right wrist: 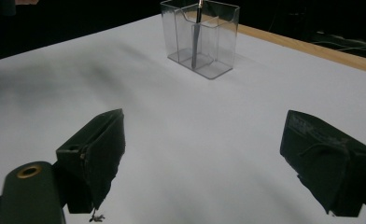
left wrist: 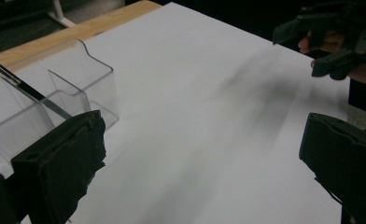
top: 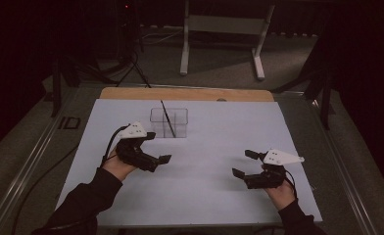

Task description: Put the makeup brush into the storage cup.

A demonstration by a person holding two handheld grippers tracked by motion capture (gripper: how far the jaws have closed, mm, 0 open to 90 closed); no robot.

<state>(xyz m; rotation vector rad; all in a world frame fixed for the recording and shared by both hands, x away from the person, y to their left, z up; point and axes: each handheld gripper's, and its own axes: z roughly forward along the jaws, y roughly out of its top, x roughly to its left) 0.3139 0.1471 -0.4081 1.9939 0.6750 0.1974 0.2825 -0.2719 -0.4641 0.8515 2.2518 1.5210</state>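
A clear plastic holder (top: pixel 168 122) with compartments stands on the white sheet (top: pixel 200 196) toward the far middle. A thin dark pen (top: pixel 168 117) leans inside it. My left gripper (top: pixel 158 147) hovers just in front and left of the holder, open with nothing between its jaws. In the left gripper view the holder (left wrist: pixel 64 88) and the pen (left wrist: pixel 27 91) are close on the left beyond my left gripper (left wrist: pixel 202 163). My right gripper (top: pixel 244 163) is open and empty over the right front of the sheet. Its view looks past my right gripper (right wrist: pixel 209 158) to the holder (right wrist: pixel 202 37) and pen (right wrist: pixel 198 32).
A wooden table edge (top: pixel 185 94) shows past the sheet's far side. On the floor beyond stands a white frame (top: pixel 222 29) with two legs, and dark stands and cables (top: pixel 131 68) lie at the far left. The right gripper (left wrist: pixel 330 42) appears far off in the left gripper view.
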